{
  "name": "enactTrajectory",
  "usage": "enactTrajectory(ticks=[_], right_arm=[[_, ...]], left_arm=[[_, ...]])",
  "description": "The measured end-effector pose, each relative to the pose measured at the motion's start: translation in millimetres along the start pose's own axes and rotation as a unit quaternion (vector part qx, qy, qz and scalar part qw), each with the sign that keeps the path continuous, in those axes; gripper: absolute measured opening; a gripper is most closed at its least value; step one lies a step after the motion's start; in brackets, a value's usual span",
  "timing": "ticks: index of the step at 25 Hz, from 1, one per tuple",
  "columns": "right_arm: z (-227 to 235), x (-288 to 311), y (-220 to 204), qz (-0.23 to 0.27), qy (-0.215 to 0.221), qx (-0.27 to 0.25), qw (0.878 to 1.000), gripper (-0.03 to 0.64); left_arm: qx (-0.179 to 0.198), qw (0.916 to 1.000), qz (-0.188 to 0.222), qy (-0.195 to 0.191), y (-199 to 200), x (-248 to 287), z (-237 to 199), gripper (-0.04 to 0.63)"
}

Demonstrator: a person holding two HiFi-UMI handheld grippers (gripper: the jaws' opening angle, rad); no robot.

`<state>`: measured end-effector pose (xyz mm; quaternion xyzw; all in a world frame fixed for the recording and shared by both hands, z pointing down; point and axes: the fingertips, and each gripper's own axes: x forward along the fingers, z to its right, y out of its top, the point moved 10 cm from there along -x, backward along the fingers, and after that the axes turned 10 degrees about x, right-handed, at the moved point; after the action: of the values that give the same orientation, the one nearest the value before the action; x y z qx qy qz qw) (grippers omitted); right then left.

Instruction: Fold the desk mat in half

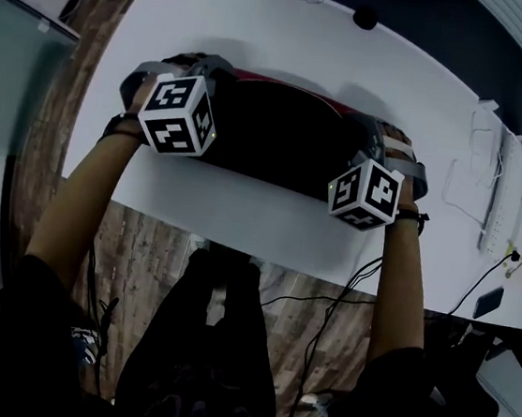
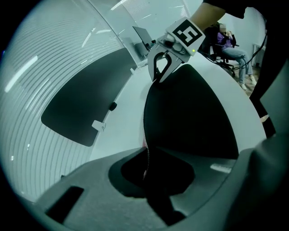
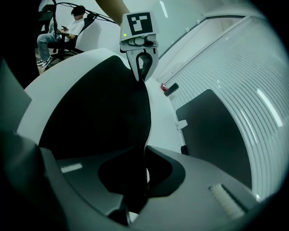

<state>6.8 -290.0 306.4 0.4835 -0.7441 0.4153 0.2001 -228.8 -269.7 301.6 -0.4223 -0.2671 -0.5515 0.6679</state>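
The black desk mat (image 1: 278, 144) lies on the near half of the white tabletop (image 1: 293, 27), with a red strip along its far edge. The left tool (image 2: 146, 173) is clamped on that edge at one end and the right tool (image 3: 145, 173) at the other, the mat stretched between them. Each tool's cube bears black-and-white square markers, and a white power strip (image 1: 500, 199) lies well apart at the right.

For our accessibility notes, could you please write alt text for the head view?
Seen from above, a person holds the left tongs and right tongs shut on opposite ends of a black desk mat over a white table. A red strip shows along the mat's far edge.
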Motion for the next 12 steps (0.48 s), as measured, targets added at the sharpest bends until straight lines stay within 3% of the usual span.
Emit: enactTrajectory(ticks=[6,12], right_arm=[[3,26,-8,-0.018,0.033,0.007,0.999,0.046],[4,38,-12,-0.014,0.033,0.0,0.999,0.057]], left_arm=[[-0.005,0.9996,-0.012,-0.027,-7,26,-3,0.03],[-0.003,0.9993,-0.017,-0.034,-9,39,-6,0.037]])
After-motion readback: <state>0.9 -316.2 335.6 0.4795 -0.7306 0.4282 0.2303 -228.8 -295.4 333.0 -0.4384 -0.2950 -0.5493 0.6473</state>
